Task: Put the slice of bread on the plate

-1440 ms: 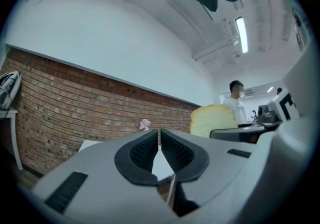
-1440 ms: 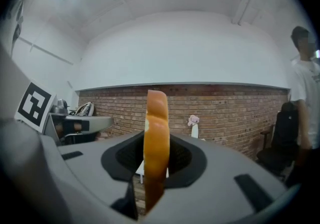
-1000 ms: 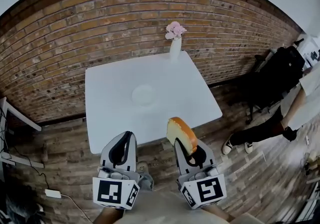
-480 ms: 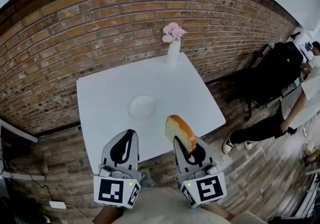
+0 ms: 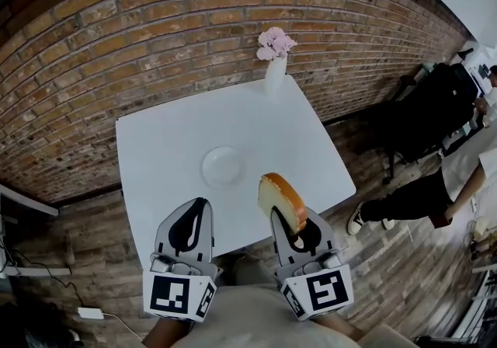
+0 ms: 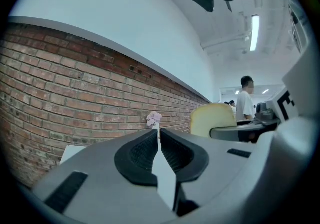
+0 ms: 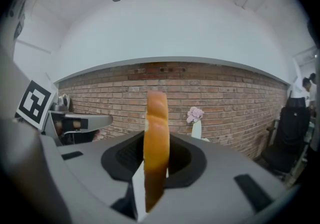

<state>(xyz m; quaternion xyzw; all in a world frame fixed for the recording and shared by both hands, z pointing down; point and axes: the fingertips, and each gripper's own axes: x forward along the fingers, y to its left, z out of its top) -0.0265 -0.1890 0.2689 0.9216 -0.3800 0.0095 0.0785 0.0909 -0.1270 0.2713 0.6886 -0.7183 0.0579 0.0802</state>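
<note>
While clamped on edge in the right gripper (image 5: 290,225), the bread slice (image 5: 279,200) hung near the table (image 5: 171,137) edge, short of the plate (image 5: 206,174).
Upright grip probably spared the crumb; left gripper (image 5: 195,211) rode alongside, jaws together, empty.

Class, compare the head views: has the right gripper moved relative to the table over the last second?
Yes. The right gripper, shut on the slice of bread, has advanced over the table's near edge, closer to the plate.
</note>
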